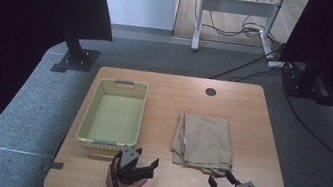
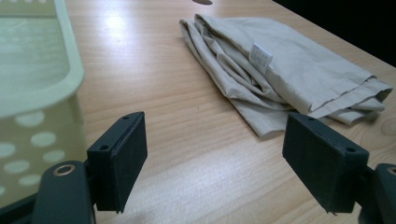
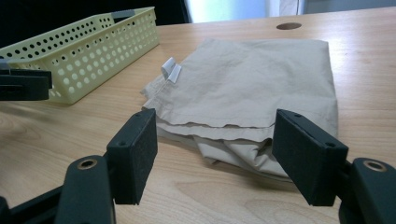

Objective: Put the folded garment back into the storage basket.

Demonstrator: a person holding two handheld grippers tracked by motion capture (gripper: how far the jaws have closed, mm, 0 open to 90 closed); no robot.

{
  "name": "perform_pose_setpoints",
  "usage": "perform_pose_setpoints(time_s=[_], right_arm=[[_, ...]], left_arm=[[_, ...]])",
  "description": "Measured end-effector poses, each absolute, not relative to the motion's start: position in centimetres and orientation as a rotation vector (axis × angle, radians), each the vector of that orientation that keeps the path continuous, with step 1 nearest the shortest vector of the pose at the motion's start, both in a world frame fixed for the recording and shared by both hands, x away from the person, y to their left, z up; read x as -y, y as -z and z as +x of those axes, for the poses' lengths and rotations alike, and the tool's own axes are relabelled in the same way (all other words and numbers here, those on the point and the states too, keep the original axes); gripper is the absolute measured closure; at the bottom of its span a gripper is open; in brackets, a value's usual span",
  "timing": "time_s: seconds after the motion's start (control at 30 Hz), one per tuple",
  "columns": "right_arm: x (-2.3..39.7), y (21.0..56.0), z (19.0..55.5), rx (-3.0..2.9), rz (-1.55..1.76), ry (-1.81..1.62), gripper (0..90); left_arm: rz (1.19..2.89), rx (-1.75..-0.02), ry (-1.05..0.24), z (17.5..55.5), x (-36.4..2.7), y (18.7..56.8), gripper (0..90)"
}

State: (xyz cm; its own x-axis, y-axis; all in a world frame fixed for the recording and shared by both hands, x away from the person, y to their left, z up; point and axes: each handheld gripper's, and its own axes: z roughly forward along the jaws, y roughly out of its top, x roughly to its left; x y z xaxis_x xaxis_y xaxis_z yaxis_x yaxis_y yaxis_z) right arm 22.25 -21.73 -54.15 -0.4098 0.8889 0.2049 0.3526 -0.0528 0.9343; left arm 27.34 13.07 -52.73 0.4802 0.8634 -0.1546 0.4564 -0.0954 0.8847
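Pale yellow perforated plastic basket sits empty on the left of the wooden table, looks parked there to catch the folded beige cloth lying just right of it. Left gripper hovers near the basket's front corner, jaws spread wide, nothing in them. Right gripper is gaping too, empty, lined up on the cloth's near edge, not touching I think.
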Motion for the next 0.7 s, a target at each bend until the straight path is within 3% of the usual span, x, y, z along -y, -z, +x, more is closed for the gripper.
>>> perform_pose_setpoints(time_s=[0.7], right_arm=[[22.09, 53.60, 21.75, -1.716, 1.344, -1.506, 31.4]], left_arm=[[1.712, -1.209, -0.554, 28.12, -13.33, 52.06, 22.5]])
